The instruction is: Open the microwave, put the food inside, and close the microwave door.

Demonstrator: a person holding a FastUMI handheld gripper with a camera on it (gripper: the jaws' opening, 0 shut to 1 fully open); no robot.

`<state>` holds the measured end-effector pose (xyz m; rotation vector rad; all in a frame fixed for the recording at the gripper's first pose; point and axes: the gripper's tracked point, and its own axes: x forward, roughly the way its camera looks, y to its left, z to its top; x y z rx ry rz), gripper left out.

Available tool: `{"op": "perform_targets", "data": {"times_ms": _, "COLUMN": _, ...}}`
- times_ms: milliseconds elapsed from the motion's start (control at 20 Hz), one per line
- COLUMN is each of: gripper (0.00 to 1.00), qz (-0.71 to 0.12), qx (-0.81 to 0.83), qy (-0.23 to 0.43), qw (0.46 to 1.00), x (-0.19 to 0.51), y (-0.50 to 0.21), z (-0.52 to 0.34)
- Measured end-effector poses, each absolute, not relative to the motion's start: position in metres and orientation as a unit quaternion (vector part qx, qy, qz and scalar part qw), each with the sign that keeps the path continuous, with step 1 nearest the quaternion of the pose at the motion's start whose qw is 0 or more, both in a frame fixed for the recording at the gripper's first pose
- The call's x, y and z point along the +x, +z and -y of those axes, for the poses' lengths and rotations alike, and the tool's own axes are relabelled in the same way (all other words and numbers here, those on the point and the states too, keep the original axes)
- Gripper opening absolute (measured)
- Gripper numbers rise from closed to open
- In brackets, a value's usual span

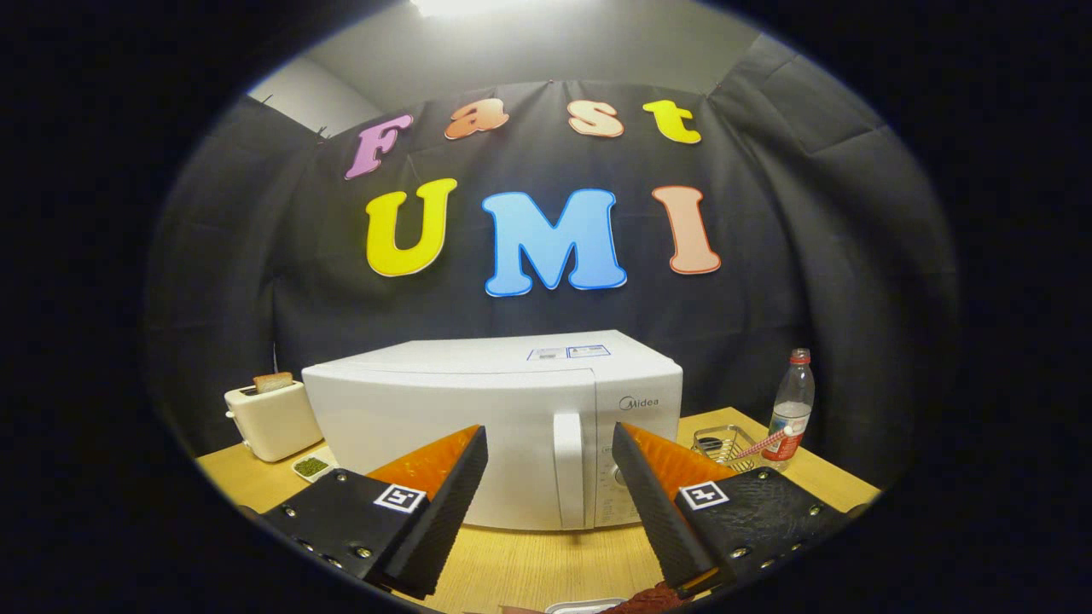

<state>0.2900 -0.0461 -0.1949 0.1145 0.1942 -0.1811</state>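
Note:
A white microwave (495, 409) stands on the wooden table (546, 563) just beyond my fingers, its door shut. The vertical door handle (568, 469) sits right of centre, seen in the gap between my fingers. My gripper (550, 439) is open and holds nothing; its tips hover in front of the door without touching it. Below the right finger, at the near table edge, a dark reddish piece of food (653, 597) on a white dish (580, 607) peeks into view, mostly hidden.
A cream toaster (271, 419) with a slice of bread stands left of the microwave, with a small dish of green bits (311, 466) in front of it. On the right are a wire basket (721, 445), a striped straw and a plastic bottle (791, 408).

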Motion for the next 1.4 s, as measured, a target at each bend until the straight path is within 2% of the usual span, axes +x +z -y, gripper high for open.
{"op": "perform_targets", "data": {"times_ms": 250, "gripper": 0.92, "qz": -0.140, "qx": 0.056, "qy": -0.109, "qw": 0.983, "x": 0.325, "y": -0.245, "z": 0.067}}
{"op": "perform_targets", "data": {"times_ms": 350, "gripper": 0.92, "qz": -0.136, "qx": 0.057, "qy": -0.085, "qw": 0.985, "x": 0.332, "y": -0.251, "z": 0.055}}
{"op": "perform_targets", "data": {"times_ms": 500, "gripper": 0.75, "qz": -0.123, "qx": 0.019, "qy": -0.095, "qw": 0.988, "x": 0.332, "y": -0.250, "z": 0.058}}
{"op": "perform_targets", "data": {"times_ms": 550, "gripper": 0.63, "qz": -0.121, "qx": 0.013, "qy": -0.098, "qw": 0.988, "x": 0.332, "y": -0.249, "z": 0.058}}
{"op": "perform_targets", "data": {"times_ms": 600, "gripper": 0.39, "qz": -0.125, "qx": 0.019, "qy": -0.098, "qw": 0.987, "x": 0.333, "y": -0.251, "z": 0.057}}
{"op": "perform_targets", "data": {"times_ms": 650, "gripper": 0.32, "qz": -0.125, "qx": 0.029, "qy": -0.098, "qw": 0.987, "x": 0.333, "y": -0.250, "z": 0.056}}
{"op": "perform_targets", "data": {"times_ms": 850, "gripper": 0.33, "qz": -0.146, "qx": 0.056, "qy": -0.094, "qw": 0.983, "x": 0.330, "y": -0.256, "z": 0.055}}
{"op": "perform_targets", "data": {"times_ms": 900, "gripper": 0.24, "qz": -0.150, "qx": 0.055, "qy": -0.094, "qw": 0.983, "x": 0.331, "y": -0.257, "z": 0.055}}
{"op": "perform_targets", "data": {"times_ms": 1050, "gripper": 0.24, "qz": -0.148, "qx": 0.058, "qy": -0.092, "qw": 0.983, "x": 0.330, "y": -0.256, "z": 0.055}}
{"op": "perform_targets", "data": {"times_ms": 1150, "gripper": 0.15, "qz": -0.156, "qx": 0.067, "qy": -0.093, "qw": 0.981, "x": 0.328, "y": -0.257, "z": 0.054}}
{"op": "perform_targets", "data": {"times_ms": 1400, "gripper": 0.15, "qz": -0.153, "qx": 0.062, "qy": -0.070, "qw": 0.984, "x": 0.278, "y": -0.244, "z": 0.032}}
